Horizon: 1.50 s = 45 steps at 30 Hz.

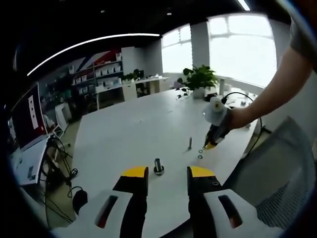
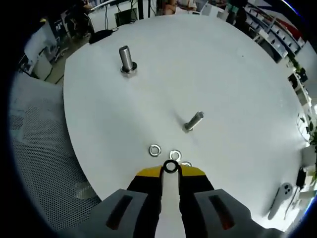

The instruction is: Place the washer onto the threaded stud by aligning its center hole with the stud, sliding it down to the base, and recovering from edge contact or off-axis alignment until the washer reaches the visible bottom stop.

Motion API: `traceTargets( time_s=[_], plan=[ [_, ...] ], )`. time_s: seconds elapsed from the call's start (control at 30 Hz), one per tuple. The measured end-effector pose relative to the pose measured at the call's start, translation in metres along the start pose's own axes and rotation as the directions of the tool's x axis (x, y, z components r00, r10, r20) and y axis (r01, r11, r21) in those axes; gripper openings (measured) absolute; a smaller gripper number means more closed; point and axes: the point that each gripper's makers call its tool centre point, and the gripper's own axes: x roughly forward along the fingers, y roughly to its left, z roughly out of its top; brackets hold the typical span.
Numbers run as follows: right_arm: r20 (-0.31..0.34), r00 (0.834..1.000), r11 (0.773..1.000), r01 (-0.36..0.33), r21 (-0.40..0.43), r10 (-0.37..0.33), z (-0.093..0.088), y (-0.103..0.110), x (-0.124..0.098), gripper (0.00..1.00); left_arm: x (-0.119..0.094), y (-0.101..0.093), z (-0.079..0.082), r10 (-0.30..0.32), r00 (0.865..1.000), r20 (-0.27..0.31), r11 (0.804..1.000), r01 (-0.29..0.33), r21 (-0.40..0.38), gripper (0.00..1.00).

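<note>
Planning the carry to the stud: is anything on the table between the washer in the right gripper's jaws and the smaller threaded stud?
Nothing visible blocks it. The right gripper holds a small metal ring washer; two loose silver washers lie flat on the white round table, short of the slim threaded metal stud.

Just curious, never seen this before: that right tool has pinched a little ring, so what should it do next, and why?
Probably lift the washer and carry it over the nearer stud. The right gripper seems shut on it, just above the table, with the stud a short way ahead and its top bare.
</note>
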Motion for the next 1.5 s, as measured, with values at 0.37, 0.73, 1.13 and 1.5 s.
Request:
traceTargets(
  time_s=[0.37, 0.73, 1.13, 1.5],
  plan=[
    [0.081, 0.995, 0.997, 0.059, -0.054, -0.055, 0.031, -0.017, -0.017, 0.13, 0.000, 0.000, 0.001, 0.000, 1.000, 0.001, 1.000, 0.000, 0.001, 0.29],
    [0.114, 0.991, 0.993, 0.080, -0.082, -0.070, 0.055, -0.027, -0.025, 0.13, 0.000, -0.002, 0.001, -0.011, 1.000, 0.001, 1.000, 0.011, 0.005, 0.29],
    [0.082, 0.995, 0.990, 0.064, -0.122, -0.054, 0.065, -0.027, -0.012, 0.13, 0.001, -0.001, -0.001, -0.006, 1.000, -0.003, 1.000, 0.006, 0.007, 0.28],
    [0.040, 0.998, 0.991, 0.049, -0.125, -0.045, 0.057, -0.029, -0.003, 0.13, 0.001, 0.000, -0.002, -0.006, 1.000, -0.012, 1.000, 0.006, 0.003, 0.28]
  ],
)
